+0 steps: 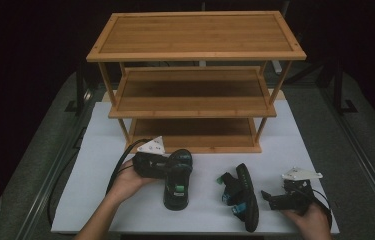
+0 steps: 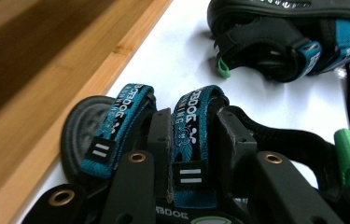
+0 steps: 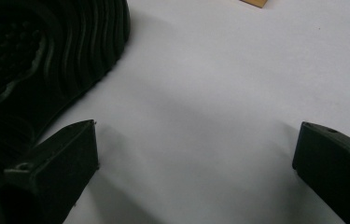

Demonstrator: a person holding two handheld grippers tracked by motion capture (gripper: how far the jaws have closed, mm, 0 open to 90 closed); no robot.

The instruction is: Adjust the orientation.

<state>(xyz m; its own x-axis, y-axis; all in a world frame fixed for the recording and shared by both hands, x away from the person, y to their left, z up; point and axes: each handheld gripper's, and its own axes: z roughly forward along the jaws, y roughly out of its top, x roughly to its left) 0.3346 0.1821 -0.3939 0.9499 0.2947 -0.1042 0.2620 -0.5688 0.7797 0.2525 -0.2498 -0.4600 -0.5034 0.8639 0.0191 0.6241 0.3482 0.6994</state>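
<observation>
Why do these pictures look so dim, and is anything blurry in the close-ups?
High view: a dark room, light falling mainly on the white table and bamboo rack. Left gripper view: the strap between the jaws is sharp, the far sandal softer. Right gripper view: the black sole is murky, the jaws cast soft shadows.

You face a white worktop (image 1: pixel 100 165) carrying a three-tier bamboo rack (image 1: pixel 195 35) at its far side. Grey floor (image 1: pixel 35 150) flanks it; the room behind is dark.
</observation>
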